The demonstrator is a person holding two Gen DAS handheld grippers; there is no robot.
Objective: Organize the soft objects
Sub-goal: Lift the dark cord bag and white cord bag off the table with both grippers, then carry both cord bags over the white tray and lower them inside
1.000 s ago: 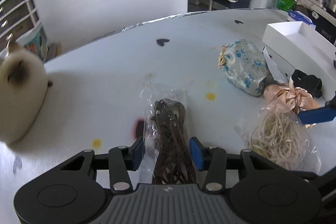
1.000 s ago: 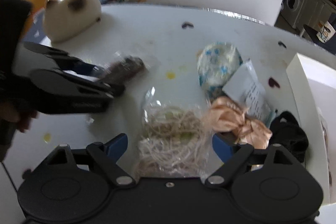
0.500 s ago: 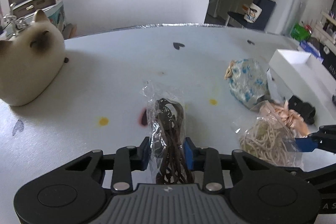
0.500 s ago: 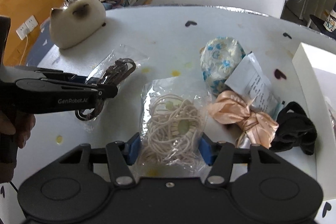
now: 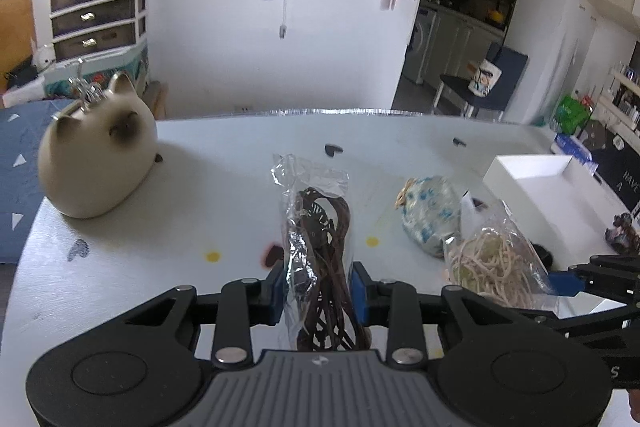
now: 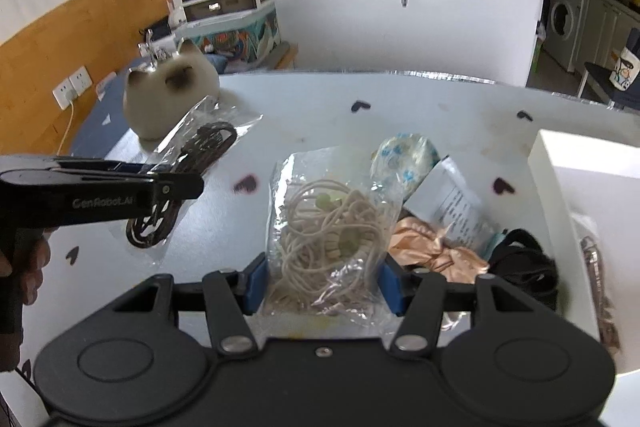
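My left gripper (image 5: 319,291) is shut on a clear bag of brown hair ties (image 5: 320,239), held up off the white table (image 5: 200,195). My right gripper (image 6: 322,285) is shut on a clear bag of cream hair ties (image 6: 332,227), also lifted above the table. In the right wrist view the left gripper (image 6: 172,179) shows from the side with the brown bag (image 6: 188,163) hanging from it. The cream bag (image 5: 492,263) and the right gripper's blue fingertip (image 5: 564,283) show at the right of the left wrist view.
A blue-flowered fabric pouch (image 6: 406,157), a paper packet (image 6: 452,203), a peach satin bow (image 6: 432,251) and a black fabric item (image 6: 524,267) lie on the table by a white open box (image 6: 560,163). A cat-shaped ornament (image 5: 96,163) stands at the far left.
Both grippers closed on their bags and lifted them off the table. The views rose, showing more of the room behind.
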